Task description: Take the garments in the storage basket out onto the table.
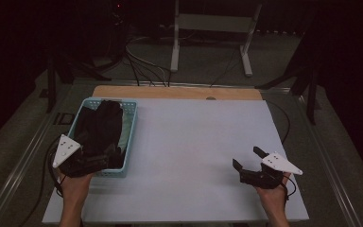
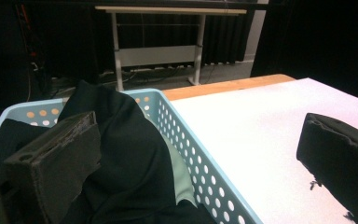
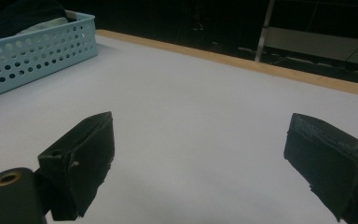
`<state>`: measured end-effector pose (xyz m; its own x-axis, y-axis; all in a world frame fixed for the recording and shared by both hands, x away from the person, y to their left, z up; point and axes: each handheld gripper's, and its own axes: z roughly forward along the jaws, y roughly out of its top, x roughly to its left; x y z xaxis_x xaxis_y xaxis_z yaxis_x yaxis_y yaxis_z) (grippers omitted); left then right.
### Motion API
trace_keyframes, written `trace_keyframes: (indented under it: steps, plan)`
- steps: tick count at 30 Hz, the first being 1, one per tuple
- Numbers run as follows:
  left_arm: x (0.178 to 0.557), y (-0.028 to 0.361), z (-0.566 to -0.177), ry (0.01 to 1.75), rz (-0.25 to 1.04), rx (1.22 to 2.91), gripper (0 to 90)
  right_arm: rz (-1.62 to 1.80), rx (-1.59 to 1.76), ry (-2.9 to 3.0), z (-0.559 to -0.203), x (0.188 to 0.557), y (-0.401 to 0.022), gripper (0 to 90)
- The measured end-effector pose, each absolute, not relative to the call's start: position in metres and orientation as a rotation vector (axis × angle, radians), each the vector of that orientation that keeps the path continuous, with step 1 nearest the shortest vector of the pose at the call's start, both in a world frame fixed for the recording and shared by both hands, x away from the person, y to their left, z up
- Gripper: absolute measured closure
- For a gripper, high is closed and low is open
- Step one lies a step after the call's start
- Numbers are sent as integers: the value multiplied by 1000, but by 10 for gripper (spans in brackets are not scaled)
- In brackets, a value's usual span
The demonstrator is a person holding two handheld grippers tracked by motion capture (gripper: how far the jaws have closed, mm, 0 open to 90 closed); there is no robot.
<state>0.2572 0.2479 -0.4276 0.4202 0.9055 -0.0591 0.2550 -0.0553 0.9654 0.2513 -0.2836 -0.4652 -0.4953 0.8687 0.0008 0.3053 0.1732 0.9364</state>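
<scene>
Two hand-held black two-jaw grippers at the near edge of the white table top (image 1: pixel 194 142): left gripper (image 2: pixel 191 154) released, jaws spread wide across the near right wall of the perforated light-blue plastic basket (image 2: pixel 200 154), one jaw just above the crumpled black-and-pale-green cloth (image 2: pixel 126 154) inside it, the other outside over the table. Right gripper (image 3: pixel 198 154) likewise released, nothing between its jaws, well apart from the basket over bare white surface.

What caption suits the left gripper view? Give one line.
Open left tongs straddle the perforated light-blue plastic basket's rim, above black cloth.
</scene>
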Motion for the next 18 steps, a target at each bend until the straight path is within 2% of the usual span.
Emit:
trace_keyframes:
  steps: [18]
  plan:
    - [259, 251, -414, 1055, 733, 1588, 0, 1258, 1089, 1876, -468, 251, -280, 85]
